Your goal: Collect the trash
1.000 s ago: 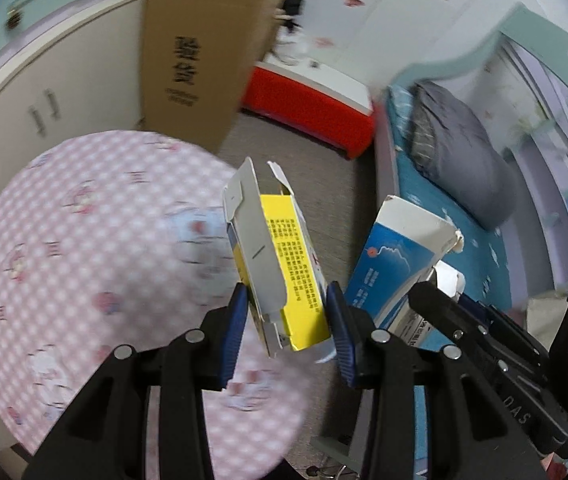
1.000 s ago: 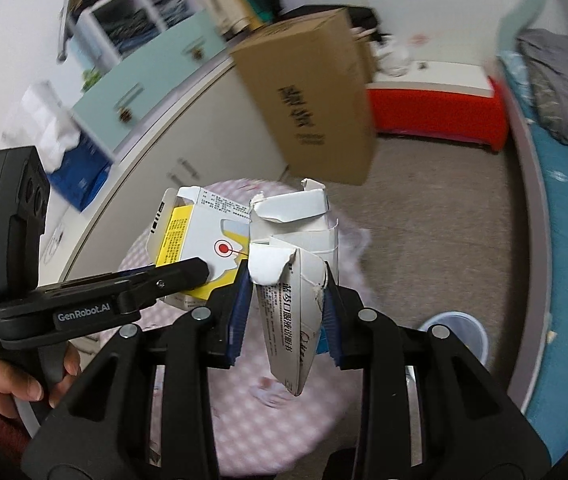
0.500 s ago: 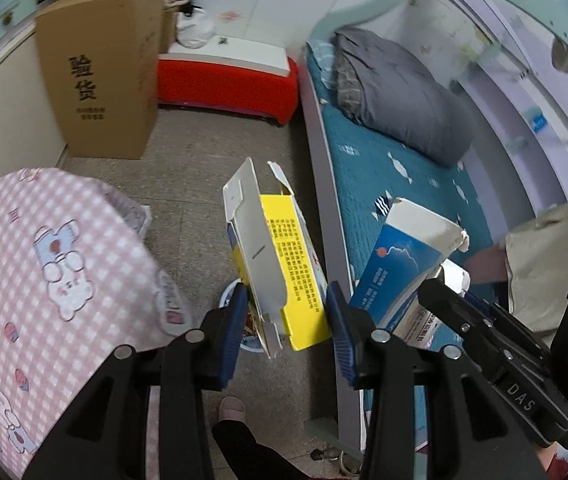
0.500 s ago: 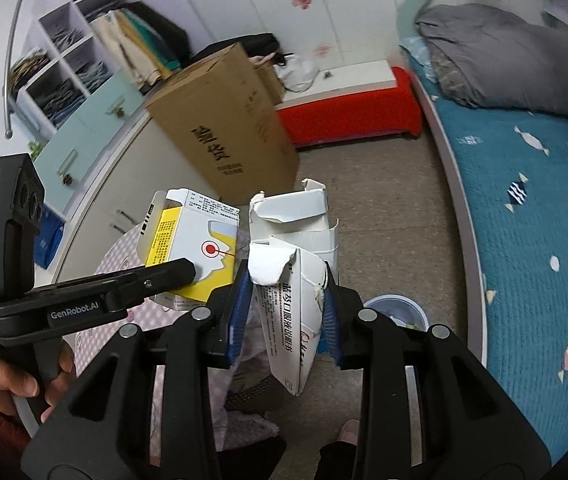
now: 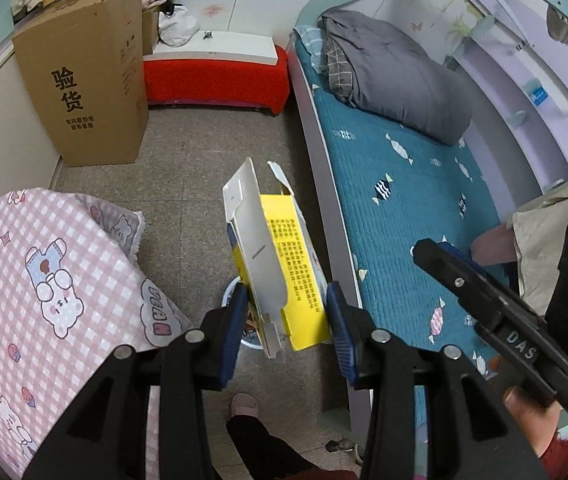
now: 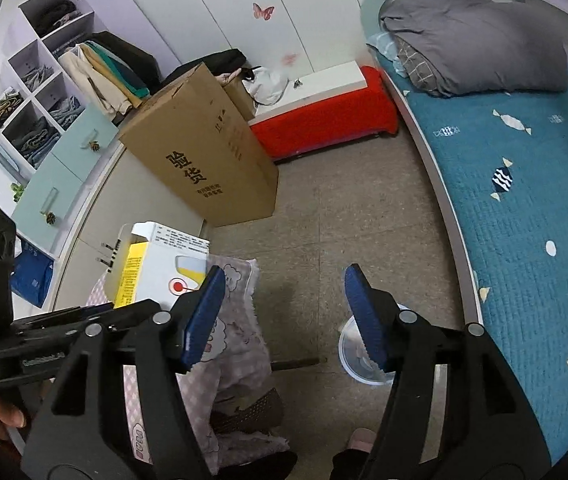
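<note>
My left gripper (image 5: 284, 316) is shut on an opened yellow-and-white carton (image 5: 279, 256), held upright above the floor. The same carton (image 6: 159, 264) shows at the left of the right wrist view. A small round bin (image 6: 358, 360) stands on the floor under my right gripper (image 6: 284, 280), partly behind its right finger. The right jaws are opening and nothing is between them. In the left wrist view the bin's rim (image 5: 228, 294) peeks out behind the carton.
A round table with a pink checked cloth (image 5: 23, 280) is at the left. A tall cardboard box (image 5: 83, 80) and a red bench (image 5: 215, 76) stand at the back. The bed (image 5: 404, 208) runs along the right. A person's slipper (image 5: 243, 404) is on the floor.
The blue-and-white carton that the right gripper held has left its jaws, which have spread apart. Both grippers swung from over the table toward the floor and the bin.
</note>
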